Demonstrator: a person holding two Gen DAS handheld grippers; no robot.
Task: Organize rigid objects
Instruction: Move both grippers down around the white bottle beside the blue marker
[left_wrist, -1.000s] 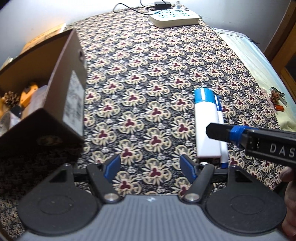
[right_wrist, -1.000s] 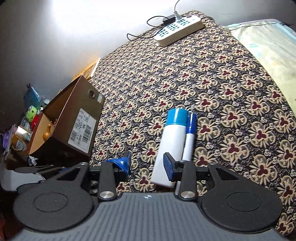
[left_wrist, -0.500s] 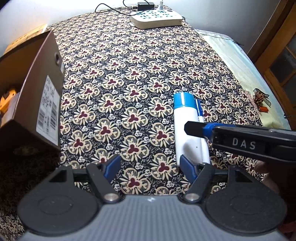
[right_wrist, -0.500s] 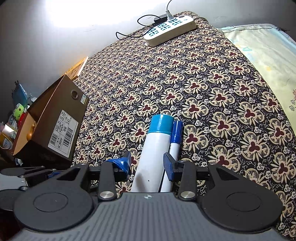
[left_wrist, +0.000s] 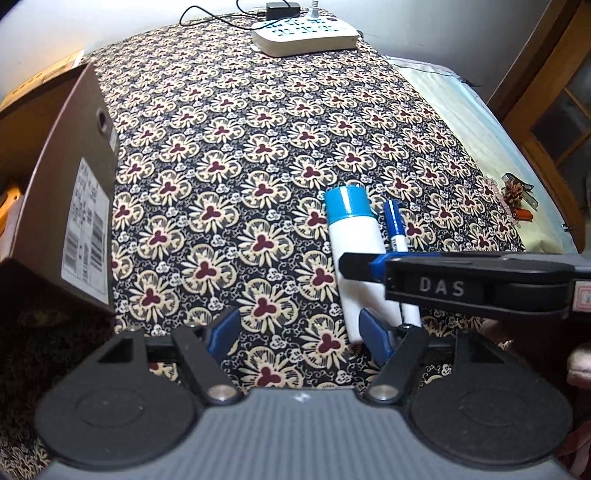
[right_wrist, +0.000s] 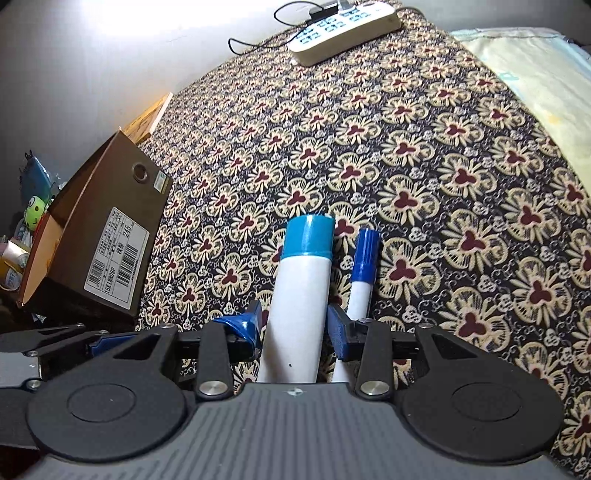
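Since a second ago: right tongs (right_wrist: 293, 325) are sliding forward along the white bottle (right_wrist: 301, 295), so its body is now sitting between my blue pads where before only its base was near them.
Right tongs: I am holding them apart, one pad at each side of the bottle; whether the pads are touching it I cannot tell.
Left tongs (left_wrist: 299, 332): I am holding them wide apart over bare cloth, gripping nothing; the right pad is hanging just beside the bottle's base.
White bottle: it is lying flat on the flowered cloth (right_wrist: 424, 177), blue cap (right_wrist: 309, 236) pointing away from me.
Blue marker (right_wrist: 364, 271): it is lying alongside the bottle on its right, cap pointing the same way, outside my right tongs.
Right tongs from the left view: one black finger (left_wrist: 436, 267) is crossing over the bottle and the marker.
Brown shoebox (right_wrist: 103, 243): it is standing open at the left, well apart from the bottle, with a barcode label facing me.
White power strip (left_wrist: 306, 35): it is resting at the far end of the cloth, cable plugged in.
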